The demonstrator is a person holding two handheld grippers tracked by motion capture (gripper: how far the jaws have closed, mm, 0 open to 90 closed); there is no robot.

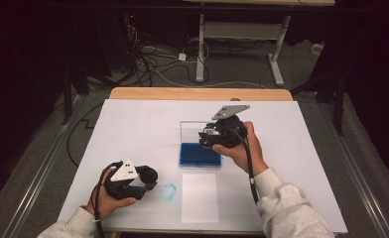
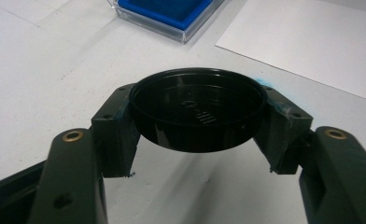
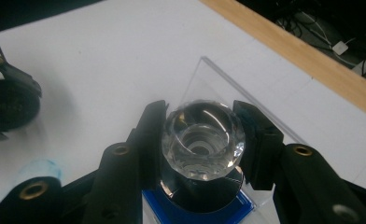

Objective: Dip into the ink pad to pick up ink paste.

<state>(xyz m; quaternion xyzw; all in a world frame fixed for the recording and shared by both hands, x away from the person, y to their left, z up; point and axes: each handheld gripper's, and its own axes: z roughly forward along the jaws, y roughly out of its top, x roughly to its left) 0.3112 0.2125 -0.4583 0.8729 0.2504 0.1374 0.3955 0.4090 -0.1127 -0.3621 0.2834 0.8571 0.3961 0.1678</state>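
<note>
done: left tool (image 2: 197, 135) gripping black cap (image 2: 197, 109), off, near ink pad (image 1: 199, 153) | now: right tool (image 3: 200, 140) clamping clear stamp (image 3: 202, 140), pressing onto ink pad | left: stamping paper sheet (image 1: 200, 198) beside ink pad

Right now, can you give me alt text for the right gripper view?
The right gripper is shut on a clear faceted glass stamp, holding it over a blue ink pad in a clear plastic case on a white table.
</note>
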